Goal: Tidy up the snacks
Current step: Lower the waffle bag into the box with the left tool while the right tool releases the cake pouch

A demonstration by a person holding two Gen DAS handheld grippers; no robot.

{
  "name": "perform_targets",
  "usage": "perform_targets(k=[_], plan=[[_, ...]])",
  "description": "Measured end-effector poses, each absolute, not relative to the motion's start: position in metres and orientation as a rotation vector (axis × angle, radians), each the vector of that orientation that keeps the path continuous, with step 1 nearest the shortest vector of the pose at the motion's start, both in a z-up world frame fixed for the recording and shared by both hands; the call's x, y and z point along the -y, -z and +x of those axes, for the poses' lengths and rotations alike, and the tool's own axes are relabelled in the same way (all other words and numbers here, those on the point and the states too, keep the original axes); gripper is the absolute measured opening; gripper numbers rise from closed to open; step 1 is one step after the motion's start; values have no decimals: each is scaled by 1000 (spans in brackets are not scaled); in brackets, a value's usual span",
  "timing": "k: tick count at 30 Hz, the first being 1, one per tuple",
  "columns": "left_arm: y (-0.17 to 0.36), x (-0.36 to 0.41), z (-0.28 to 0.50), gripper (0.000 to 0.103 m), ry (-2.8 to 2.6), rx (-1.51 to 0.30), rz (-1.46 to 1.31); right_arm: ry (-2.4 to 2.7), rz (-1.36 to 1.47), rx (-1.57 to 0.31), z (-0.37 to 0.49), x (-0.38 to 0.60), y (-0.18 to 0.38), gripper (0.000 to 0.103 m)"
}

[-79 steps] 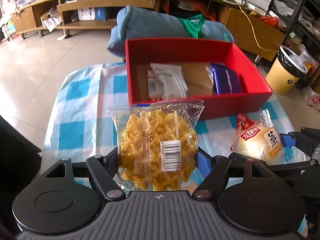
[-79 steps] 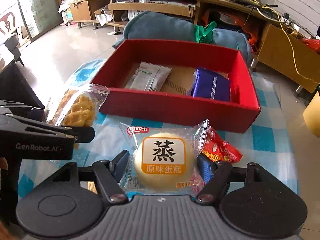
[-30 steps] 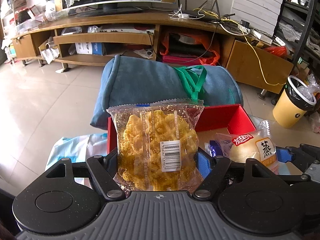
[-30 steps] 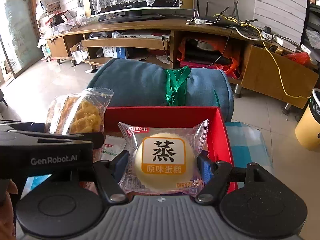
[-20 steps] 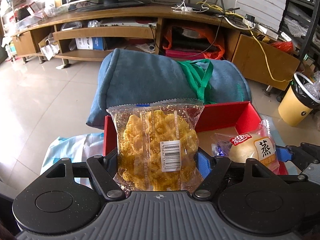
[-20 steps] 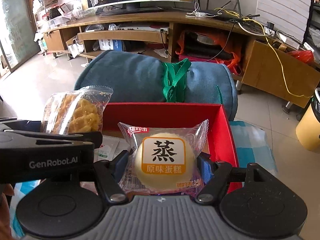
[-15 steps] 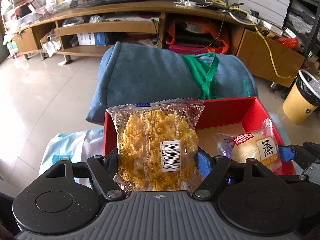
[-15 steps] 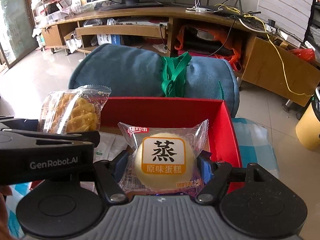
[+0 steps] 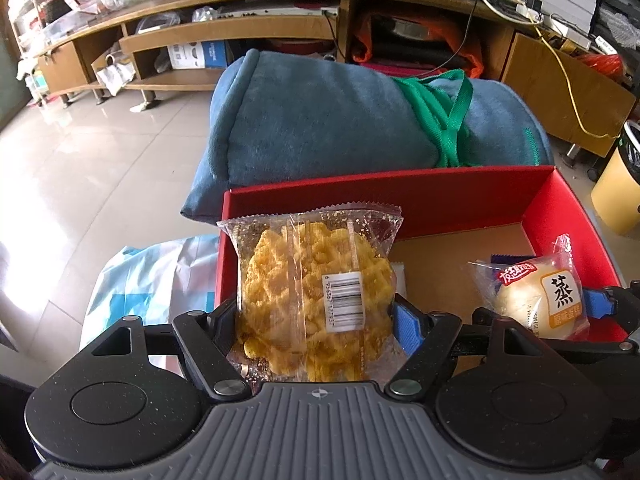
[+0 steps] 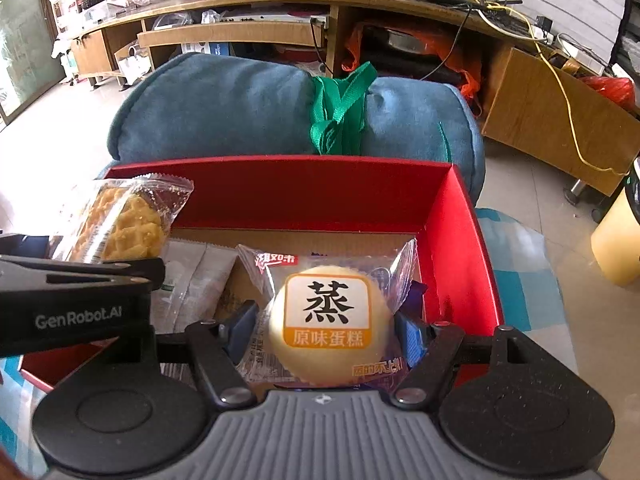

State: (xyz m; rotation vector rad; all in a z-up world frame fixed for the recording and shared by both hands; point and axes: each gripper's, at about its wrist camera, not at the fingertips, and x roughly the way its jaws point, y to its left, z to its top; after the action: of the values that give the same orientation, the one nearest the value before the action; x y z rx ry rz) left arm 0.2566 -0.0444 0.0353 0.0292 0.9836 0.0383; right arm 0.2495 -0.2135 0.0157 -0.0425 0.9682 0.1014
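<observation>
My left gripper (image 9: 314,320) is shut on a clear packet of yellow waffle crisps (image 9: 312,292) and holds it over the left part of the red box (image 9: 400,200). My right gripper (image 10: 326,334) is shut on a wrapped steamed cake (image 10: 328,320) over the right part of the red box (image 10: 456,240). The cake also shows in the left wrist view (image 9: 540,300), the crisps in the right wrist view (image 10: 120,228). A white packet (image 10: 196,280) and a purple packet (image 10: 416,292) lie in the box, partly hidden.
A rolled blue blanket with a green strap (image 9: 360,120) lies just behind the box. The table has a blue-checked cloth (image 9: 152,280). A yellow bin (image 9: 616,184) stands on the floor at the right. Wooden shelving (image 10: 280,20) fills the background.
Both grippers have moved forward and tipped down with their packets, from in front of the box to over its inside. More of the box floor shows now.
</observation>
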Motion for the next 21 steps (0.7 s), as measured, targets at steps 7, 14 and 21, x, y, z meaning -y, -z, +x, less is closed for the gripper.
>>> perform_targets(k=[7, 14, 21], plan=[[-31, 44, 258, 82, -49, -998, 35, -90, -59, -976, 252, 214, -10, 68], [-32, 42, 258, 84, -45, -1006, 20, -73, -56, -977, 253, 217, -9, 70], [-37, 43, 254, 87, -39, -993, 21, -58, -36, -965, 252, 223, -14, 74]])
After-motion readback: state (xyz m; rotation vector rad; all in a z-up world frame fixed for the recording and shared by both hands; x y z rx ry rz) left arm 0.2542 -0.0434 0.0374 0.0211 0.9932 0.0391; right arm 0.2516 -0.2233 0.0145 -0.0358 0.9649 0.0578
